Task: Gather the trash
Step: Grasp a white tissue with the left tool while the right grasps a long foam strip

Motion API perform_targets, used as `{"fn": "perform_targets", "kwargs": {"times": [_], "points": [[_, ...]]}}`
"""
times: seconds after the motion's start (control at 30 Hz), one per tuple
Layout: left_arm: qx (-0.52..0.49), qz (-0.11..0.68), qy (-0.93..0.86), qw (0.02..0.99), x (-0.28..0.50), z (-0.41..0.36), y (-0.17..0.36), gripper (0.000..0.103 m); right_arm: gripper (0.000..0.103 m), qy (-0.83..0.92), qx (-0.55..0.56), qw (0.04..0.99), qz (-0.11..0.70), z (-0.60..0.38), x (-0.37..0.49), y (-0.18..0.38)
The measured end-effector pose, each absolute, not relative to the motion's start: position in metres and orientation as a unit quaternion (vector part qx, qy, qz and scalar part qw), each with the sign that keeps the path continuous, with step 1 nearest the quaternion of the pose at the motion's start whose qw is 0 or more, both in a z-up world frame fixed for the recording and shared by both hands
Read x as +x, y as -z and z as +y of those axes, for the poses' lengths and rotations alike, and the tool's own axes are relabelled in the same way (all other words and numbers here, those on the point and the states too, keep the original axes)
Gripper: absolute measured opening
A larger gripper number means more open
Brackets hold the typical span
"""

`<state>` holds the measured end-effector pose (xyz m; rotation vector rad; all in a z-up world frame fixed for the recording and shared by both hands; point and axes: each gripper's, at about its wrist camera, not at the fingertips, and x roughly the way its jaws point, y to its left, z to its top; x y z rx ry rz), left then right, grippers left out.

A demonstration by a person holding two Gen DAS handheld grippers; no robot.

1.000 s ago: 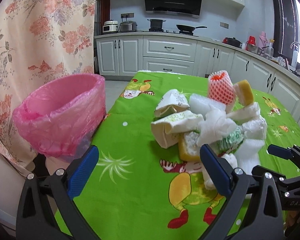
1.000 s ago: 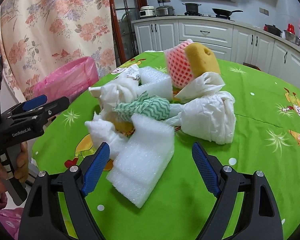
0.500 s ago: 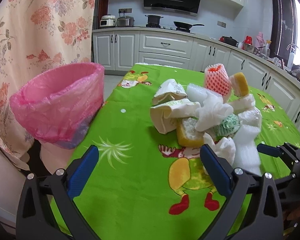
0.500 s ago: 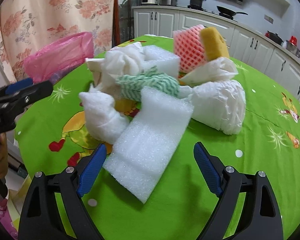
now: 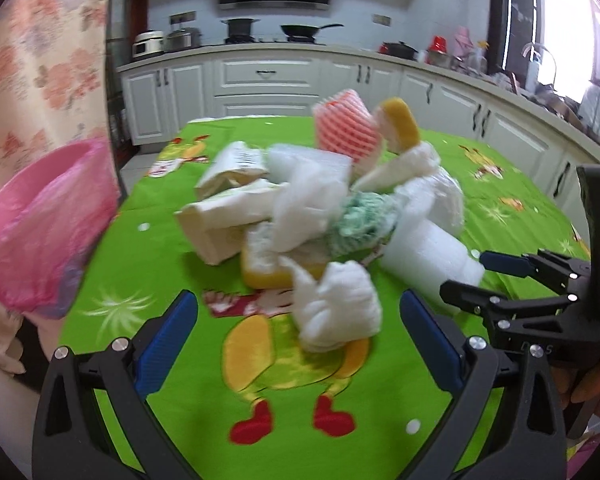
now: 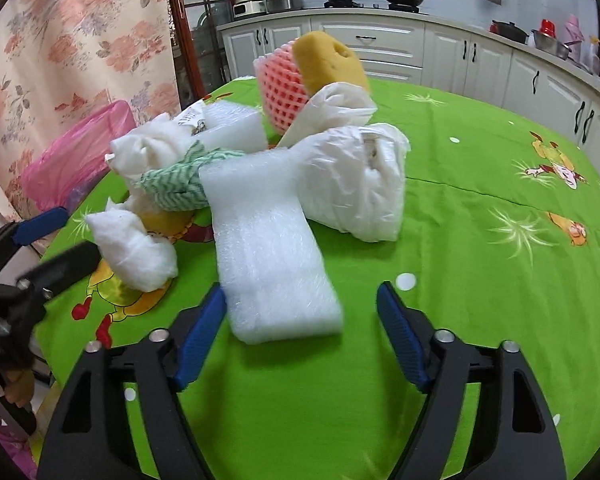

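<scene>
- Left wrist view: left gripper (image 5: 298, 330) hovering over the green cloth of the counter (image 5: 140, 280), fingers wide apart, nothing pinched between them.
- Just ahead, between the blue pads and nearer the right one: a white wad of paper (image 5: 336, 308), touching neither pad.
- Behind the wad, the trash pile (image 5: 320, 208) in the middle of the counter: a yellow sponge (image 5: 260, 268) low in front, a folded paper carton (image 5: 224, 220) at its left, a green-white rag (image 5: 360, 224), a pink foam net (image 5: 342, 132) on top.
- Pink-lined bin (image 5: 44, 224) at the left edge of the counter, apart from the pile.
- Right gripper (image 5: 476, 276) reaching in from the right, fingers either side of the white foam slab (image 5: 428, 264).
- Right wrist view: right gripper (image 6: 300, 320) with fingers apart, having just been closing; near end of the foam slab (image 6: 268, 248) lying between them, close to the left pad, clear of the right one, not yet squeezed.
- Slab leaning back against the pile beside a white plastic bag (image 6: 356, 184) and the rag (image 6: 176, 184).
- Left gripper (image 6: 56, 236) at the left edge beside the white wad (image 6: 136, 248); pink bin (image 6: 76, 160) behind it.
</scene>
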<state>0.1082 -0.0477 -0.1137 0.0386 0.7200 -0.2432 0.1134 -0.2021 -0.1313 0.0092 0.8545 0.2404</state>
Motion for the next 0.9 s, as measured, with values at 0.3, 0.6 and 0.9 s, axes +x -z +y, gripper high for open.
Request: {"fn": "perform_targets", "kwargs": {"times": [0.3,0.6,0.9], "points": [[0.025,0.380,0.142,0.914,0.131,-0.069,0.131,0.074,0.065,-0.123,0.020,0.901,0.416,-0.216,0.113,0.133],[0.030,0.380,0.163,0.910,0.125,-0.058,0.132,0.030,0.076,-0.148,-0.001,0.898,0.414,-0.200,0.122,0.134],[0.029,0.360,0.157,0.919,0.114,-0.030,0.113,0.026,0.083,-0.159,-0.036,0.898,0.409,-0.188,0.139,0.130]]}}
